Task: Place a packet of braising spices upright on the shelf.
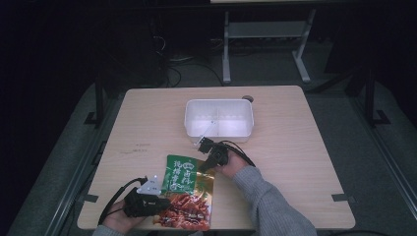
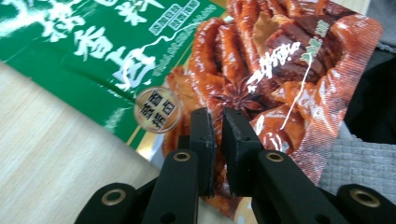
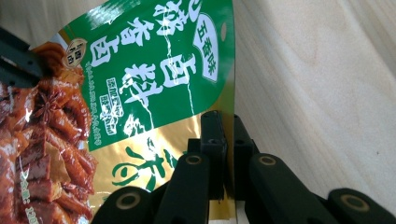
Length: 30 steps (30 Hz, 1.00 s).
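A flat food pouch (image 1: pixel 187 189), green at the top with a picture of red braised meat below, lies on the wooden table (image 1: pixel 295 147) near its front edge. My left gripper (image 1: pixel 167 201) comes in from the left at the pouch's lower part. In the left gripper view its jaws (image 2: pixel 218 114) stand nearly together, with the pouch (image 2: pixel 261 56) edge in the narrow slit. My right gripper (image 1: pixel 202 168) is at the pouch's upper right edge. In the right gripper view (image 3: pixel 229 116) its jaws are pinched on the gold edge of the pouch (image 3: pixel 154 70).
A white plastic tub (image 1: pixel 189 120) with a divider stands just beyond the pouch at the table's middle. A small dark round thing (image 1: pixel 248 98) sits behind it. A grey sleeve (image 1: pixel 268 201) crosses the front right. Bare wood lies left and right.
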Tool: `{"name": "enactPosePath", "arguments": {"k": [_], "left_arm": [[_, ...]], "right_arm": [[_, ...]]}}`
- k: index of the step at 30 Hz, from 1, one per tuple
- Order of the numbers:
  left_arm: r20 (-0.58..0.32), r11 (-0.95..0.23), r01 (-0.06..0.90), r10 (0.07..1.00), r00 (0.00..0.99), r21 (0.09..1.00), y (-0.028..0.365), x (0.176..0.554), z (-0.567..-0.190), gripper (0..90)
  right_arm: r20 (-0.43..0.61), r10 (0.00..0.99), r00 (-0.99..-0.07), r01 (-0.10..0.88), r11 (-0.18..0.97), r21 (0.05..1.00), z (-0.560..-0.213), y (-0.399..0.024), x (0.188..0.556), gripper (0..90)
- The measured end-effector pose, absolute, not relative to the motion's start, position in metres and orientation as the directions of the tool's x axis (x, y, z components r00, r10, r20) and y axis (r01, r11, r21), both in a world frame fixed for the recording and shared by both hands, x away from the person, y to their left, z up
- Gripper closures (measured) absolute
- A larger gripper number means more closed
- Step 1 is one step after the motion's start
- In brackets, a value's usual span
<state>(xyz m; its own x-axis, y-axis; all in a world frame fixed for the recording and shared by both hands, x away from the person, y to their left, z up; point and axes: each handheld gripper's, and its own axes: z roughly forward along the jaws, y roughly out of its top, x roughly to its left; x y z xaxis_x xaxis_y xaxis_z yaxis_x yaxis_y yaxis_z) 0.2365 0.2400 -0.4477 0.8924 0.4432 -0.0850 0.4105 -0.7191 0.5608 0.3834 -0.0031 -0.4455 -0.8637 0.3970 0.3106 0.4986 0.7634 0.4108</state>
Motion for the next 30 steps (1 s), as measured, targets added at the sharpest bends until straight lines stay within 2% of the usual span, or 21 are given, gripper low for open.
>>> {"name": "enactPosePath", "arguments": {"k": [13, 30], "left_arm": [[-0.063, -0.673, 0.445, 0.511, 0.857, 0.591, 0.255, 0.241, -0.442, 71.8], [-0.061, -0.607, 0.497, 0.595, 0.802, 0.620, 0.276, 0.247, -0.438, 63.0]], "right_arm": [[0.304, 0.387, -0.871, 0.486, 0.768, 0.417, -0.434, -0.007, 0.378, 89.2], [0.317, 0.381, -0.869, 0.492, 0.740, 0.460, -0.410, -0.026, 0.373, 89.3]]}}
